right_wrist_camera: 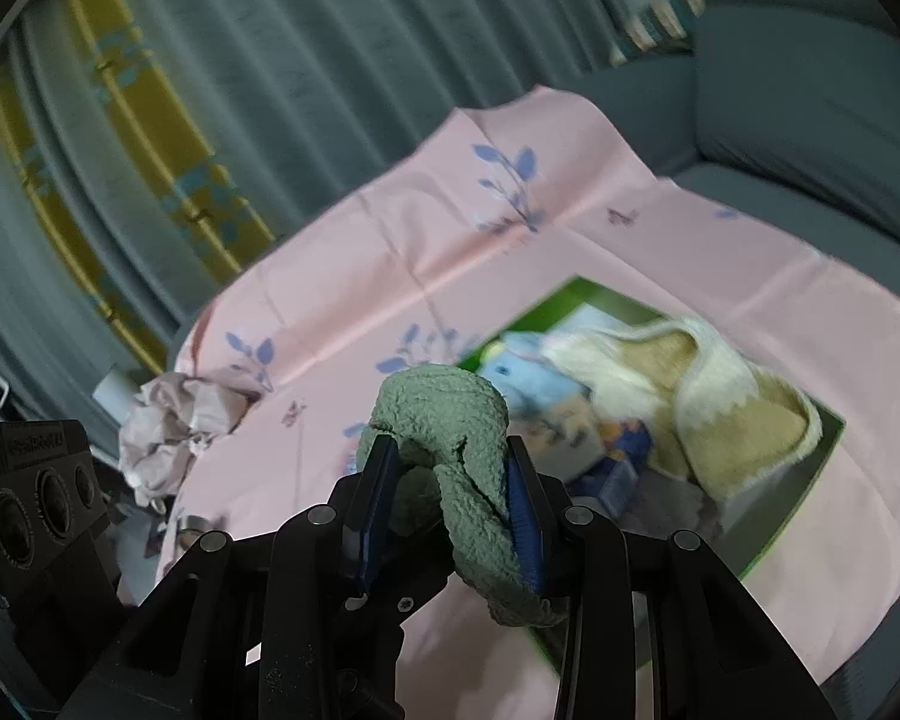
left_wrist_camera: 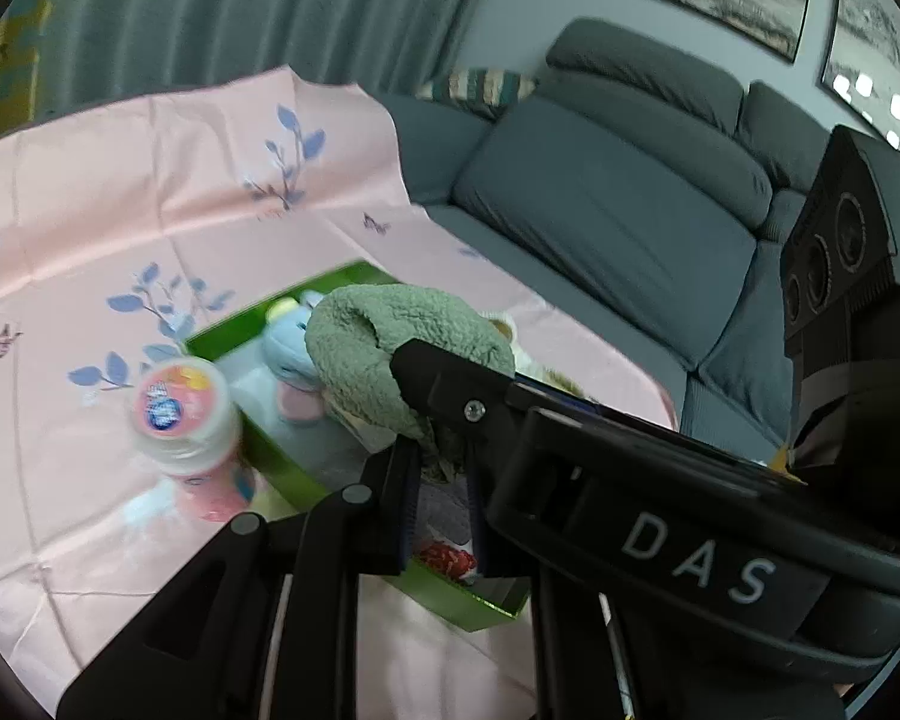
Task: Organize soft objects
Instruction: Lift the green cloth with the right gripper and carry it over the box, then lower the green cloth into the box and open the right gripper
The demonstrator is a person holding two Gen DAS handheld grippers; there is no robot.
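Note:
A fuzzy green cloth (right_wrist_camera: 450, 420) is held between the blue pads of my right gripper (right_wrist_camera: 453, 501), above the near-left corner of a green box (right_wrist_camera: 810, 468). The box holds a cream and tan slipper (right_wrist_camera: 738, 414), a light blue plush toy (right_wrist_camera: 516, 378) and small packets. In the left wrist view the green cloth (left_wrist_camera: 390, 354) hangs above the box (left_wrist_camera: 282, 468), and the right gripper's black body (left_wrist_camera: 660, 480) crosses in front. My left gripper (left_wrist_camera: 441, 516) is over the box with nothing seen between its fingers; its finger gap is narrow.
A pink floral sheet (left_wrist_camera: 150, 180) covers the surface. A pink and white bottle (left_wrist_camera: 186, 420) stands just left of the box. Crumpled pink paper (right_wrist_camera: 174, 426) lies at the sheet's left edge. A grey sofa (left_wrist_camera: 630, 210) is behind, curtains (right_wrist_camera: 210, 90) to the left.

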